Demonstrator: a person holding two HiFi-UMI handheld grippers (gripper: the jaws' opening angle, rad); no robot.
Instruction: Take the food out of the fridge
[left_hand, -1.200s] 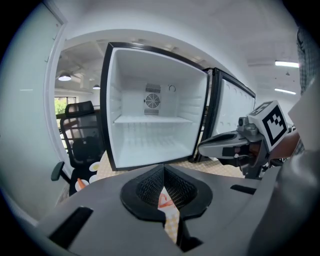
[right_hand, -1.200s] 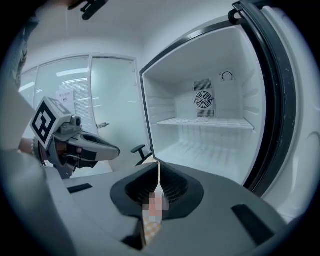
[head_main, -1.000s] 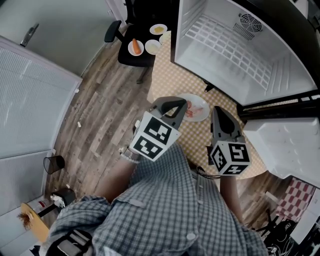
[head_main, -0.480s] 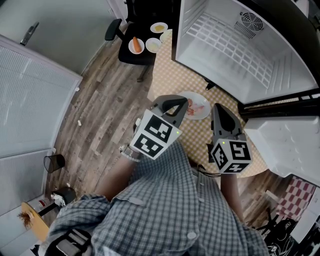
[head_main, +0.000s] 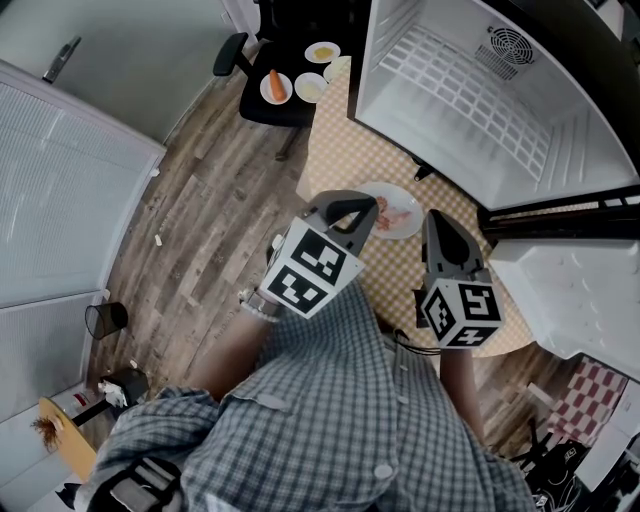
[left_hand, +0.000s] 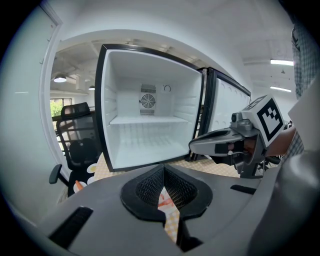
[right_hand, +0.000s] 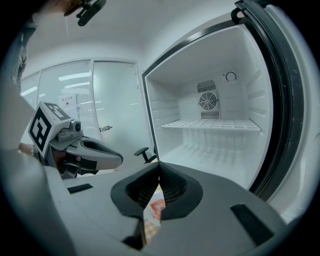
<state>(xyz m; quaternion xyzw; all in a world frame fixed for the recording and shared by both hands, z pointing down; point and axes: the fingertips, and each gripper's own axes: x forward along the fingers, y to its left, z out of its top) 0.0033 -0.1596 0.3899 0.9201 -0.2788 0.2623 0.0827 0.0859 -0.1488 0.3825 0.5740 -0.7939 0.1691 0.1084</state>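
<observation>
Both pairs of jaws are pressed together, pinching nothing. My left gripper (head_main: 358, 207) and right gripper (head_main: 437, 220) hang side by side over the table (head_main: 345, 150), near a plate (head_main: 413, 226) of pink food (head_main: 394, 217). Beyond them the fridge (head_main: 480, 100) stands open, its shelf and floor bare. Three more plates sit on the chair (head_main: 262, 112) past the table. As I judge it, the food is all out and the emptying step is finished. Next would be closing the door (head_main: 570, 290), which calls for swinging my right gripper out to it and pushing.
</observation>
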